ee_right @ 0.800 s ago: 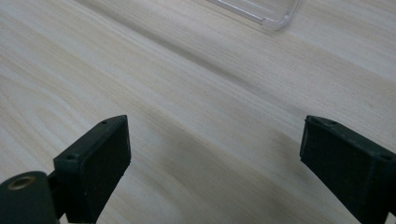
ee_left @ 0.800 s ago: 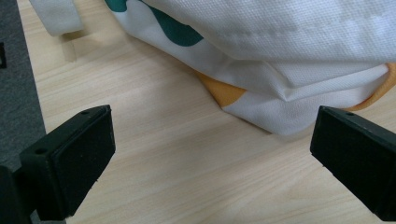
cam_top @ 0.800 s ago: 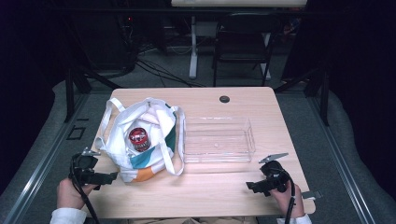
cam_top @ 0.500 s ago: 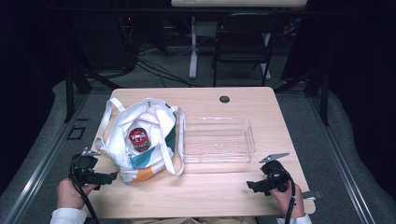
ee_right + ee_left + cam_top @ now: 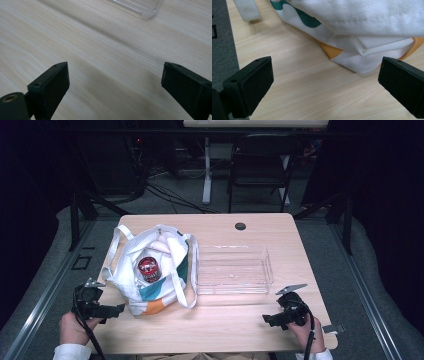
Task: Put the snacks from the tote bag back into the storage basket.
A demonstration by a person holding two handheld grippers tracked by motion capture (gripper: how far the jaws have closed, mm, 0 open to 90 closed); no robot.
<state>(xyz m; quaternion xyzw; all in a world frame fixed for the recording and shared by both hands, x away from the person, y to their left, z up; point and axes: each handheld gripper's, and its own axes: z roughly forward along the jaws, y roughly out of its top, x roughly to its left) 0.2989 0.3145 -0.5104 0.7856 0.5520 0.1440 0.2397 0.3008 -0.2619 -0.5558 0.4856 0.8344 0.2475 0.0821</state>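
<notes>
Wooden table [image 5: 225, 330] under dark surroundings. Left gripper [image 5: 324, 82] hovers with jaws spread wide and nothing between them, aimed at the bag's [image 5: 152, 270] near corner, likely to steady it. Inside the bag a can [image 5: 148, 268] stands upright. Right gripper [image 5: 115, 90], likewise released, waits right of the bag, near a clear tray [image 5: 232, 270] beside the bag, probably meant to receive the can.

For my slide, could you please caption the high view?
Two open grippers, left and right, flank a tote bag and clear tray.
</notes>
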